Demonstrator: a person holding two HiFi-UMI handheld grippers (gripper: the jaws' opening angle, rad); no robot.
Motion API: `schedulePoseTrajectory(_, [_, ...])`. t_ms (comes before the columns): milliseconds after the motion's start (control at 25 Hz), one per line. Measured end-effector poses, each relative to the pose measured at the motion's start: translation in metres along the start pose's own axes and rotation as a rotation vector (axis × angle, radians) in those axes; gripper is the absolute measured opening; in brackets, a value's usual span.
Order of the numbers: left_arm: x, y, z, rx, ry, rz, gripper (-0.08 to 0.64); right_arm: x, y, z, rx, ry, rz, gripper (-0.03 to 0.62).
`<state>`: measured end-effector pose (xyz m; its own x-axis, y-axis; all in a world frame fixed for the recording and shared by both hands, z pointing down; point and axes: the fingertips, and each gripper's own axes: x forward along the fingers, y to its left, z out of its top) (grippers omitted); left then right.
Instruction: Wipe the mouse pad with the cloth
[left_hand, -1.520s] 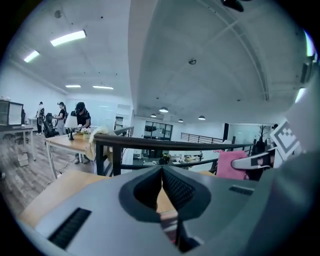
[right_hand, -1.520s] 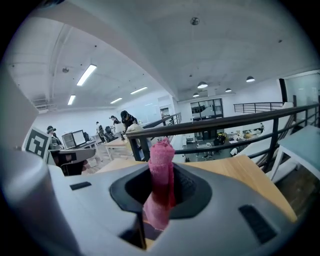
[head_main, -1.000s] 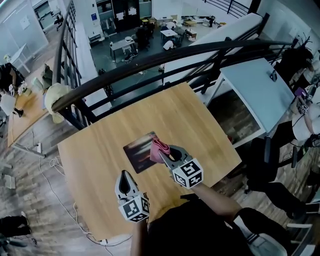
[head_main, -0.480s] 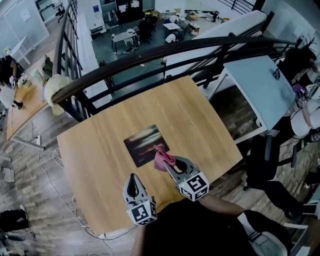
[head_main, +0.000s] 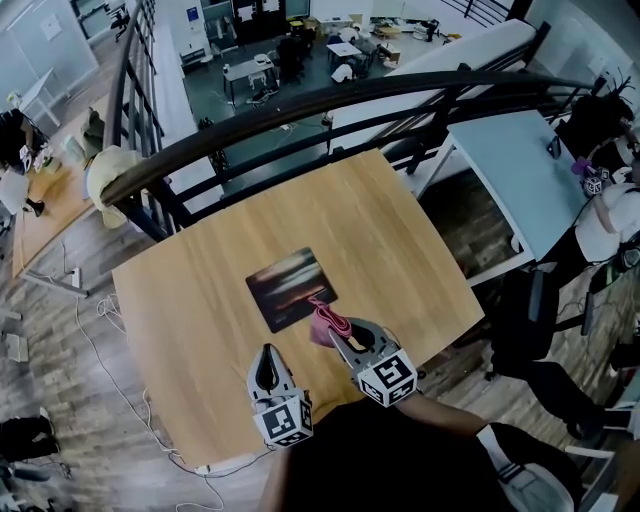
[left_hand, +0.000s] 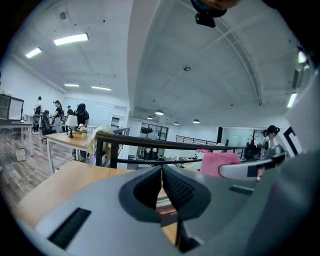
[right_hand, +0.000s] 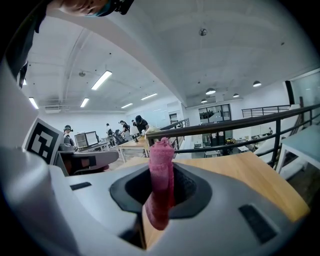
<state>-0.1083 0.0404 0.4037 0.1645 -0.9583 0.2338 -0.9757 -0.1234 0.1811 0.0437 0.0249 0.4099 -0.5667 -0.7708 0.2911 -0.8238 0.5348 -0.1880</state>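
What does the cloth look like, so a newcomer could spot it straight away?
Find the wooden table by the black railing, then the dark mouse pad on it. At the pad's near corner the right gripper pinches the cloth in its fingers: the only pink, bunched thing there.

A light wooden counter (head_main: 390, 240) stands on a mezzanine against a dark curved railing (head_main: 300, 112), over which a pale garment (head_main: 108, 190) hangs. Beyond the rail, a lower office floor holds desks (head_main: 243, 88) and chairs. Grey wood planks (head_main: 50, 340) cover the mezzanine floor. A pale blue table (head_main: 515, 180) sits to the right, with a black office chair (head_main: 545, 340) near it. Overhead, a white ceiling carries strip lights (left_hand: 71, 39) and round downlights (left_hand: 196, 121).
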Motion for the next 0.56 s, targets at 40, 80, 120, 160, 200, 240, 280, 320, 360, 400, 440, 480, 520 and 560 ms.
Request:
schedulePoseTrajectory(40, [-0.0001,-0.0007,0.0002,0.000,0.001,0.000,0.023,-0.0003,0.0000,0.0003,0.000,0.001,0.000,0.078])
schedulePoseTrajectory(80, [-0.0003,-0.0013,0.0004,0.000,0.003,-0.001,0.023,-0.0006,-0.0001,0.0008,0.000,0.001,0.000,0.078])
schedulePoseTrajectory(120, [-0.0004,-0.0020,0.0004,0.000,0.003,-0.002,0.023,-0.0008,-0.0001,0.0011,-0.001,0.001,0.000,0.078])
schedulePoseTrajectory(160, [-0.0006,-0.0025,0.0001,0.000,0.004,-0.002,0.023,-0.0010,-0.0002,0.0011,-0.002,0.001,0.001,0.078])
schedulePoseTrajectory(200, [-0.0007,-0.0027,-0.0005,-0.001,0.004,-0.001,0.023,-0.0010,-0.0003,0.0007,-0.002,0.002,0.001,0.078])
schedulePoseTrajectory(240, [-0.0007,-0.0026,-0.0012,-0.001,0.004,-0.001,0.023,-0.0008,-0.0004,0.0002,-0.002,0.003,0.002,0.078])
schedulePoseTrajectory(280, [-0.0003,-0.0022,-0.0018,-0.001,0.004,0.000,0.023,-0.0003,-0.0007,-0.0002,-0.002,0.004,0.002,0.078])
schedulePoseTrajectory(320, [0.0002,-0.0017,-0.0022,0.000,0.005,0.000,0.023,0.0004,-0.0010,-0.0003,-0.002,0.004,0.002,0.078])
schedulePoseTrajectory(360, [0.0007,-0.0010,-0.0024,0.000,0.006,0.001,0.023,0.0010,-0.0014,0.0000,-0.001,0.004,0.001,0.078])
schedulePoseTrajectory(400, [0.0011,-0.0003,-0.0023,0.000,0.008,0.002,0.023,0.0015,-0.0016,0.0005,0.000,0.004,0.001,0.078])
schedulePoseTrajectory(440, [0.0013,0.0003,-0.0021,0.000,0.008,0.003,0.023,0.0018,-0.0017,0.0010,0.001,0.004,0.001,0.078])
schedulePoseTrajectory(480, [0.0014,0.0006,-0.0018,-0.001,0.009,0.005,0.023,0.0019,-0.0018,0.0015,0.001,0.004,0.001,0.078])
schedulePoseTrajectory(520, [0.0013,0.0008,-0.0015,-0.002,0.009,0.007,0.023,0.0017,-0.0018,0.0020,0.000,0.004,0.002,0.078])
schedulePoseTrajectory(560, [0.0012,0.0010,-0.0012,-0.003,0.009,0.009,0.023,0.0016,-0.0018,0.0025,0.000,0.004,0.002,0.078])
